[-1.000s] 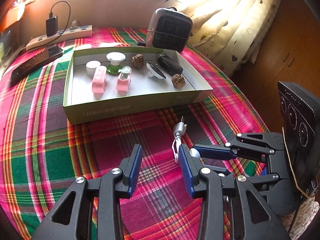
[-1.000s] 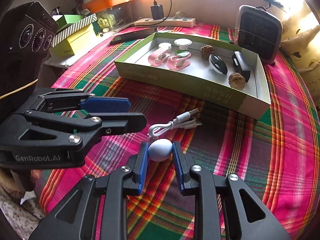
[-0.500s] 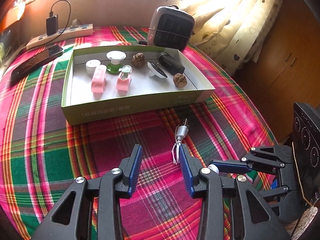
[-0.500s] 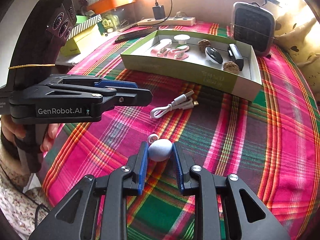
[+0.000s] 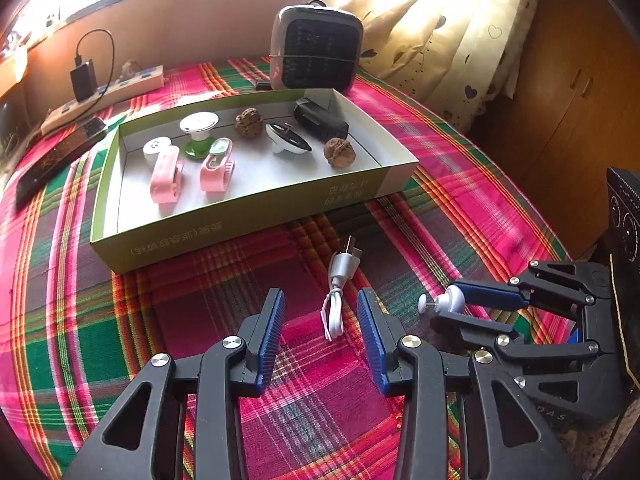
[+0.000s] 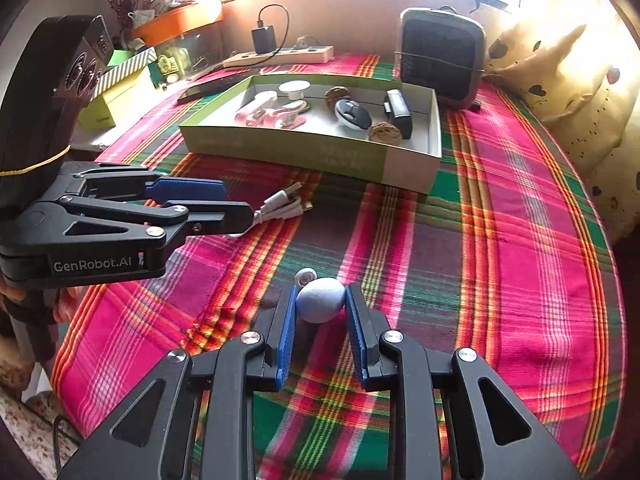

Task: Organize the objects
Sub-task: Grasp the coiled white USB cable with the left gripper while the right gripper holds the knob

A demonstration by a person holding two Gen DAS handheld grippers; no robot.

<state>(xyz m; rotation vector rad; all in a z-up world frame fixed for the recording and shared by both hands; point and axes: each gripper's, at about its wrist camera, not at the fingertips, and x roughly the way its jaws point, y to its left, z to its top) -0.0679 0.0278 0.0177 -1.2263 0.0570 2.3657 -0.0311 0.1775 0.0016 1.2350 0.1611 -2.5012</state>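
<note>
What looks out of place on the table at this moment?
Only the white cable stands out: it lies loose on the cloth in front of the green box, while the other small items sit inside it. The right gripper holds a pale blue egg-shaped piece. Nothing looks spilled or broken.

hidden: the left hand-held gripper [image 6: 224,200] covers one end of the white cable [image 6: 280,206] | small: words on the green box [image 5: 240,232] can't be read | cut off: the dark cabinet [image 5: 580,80] runs off the edge | hidden: most of the person's hand [image 6: 64,304] is behind that gripper
</note>
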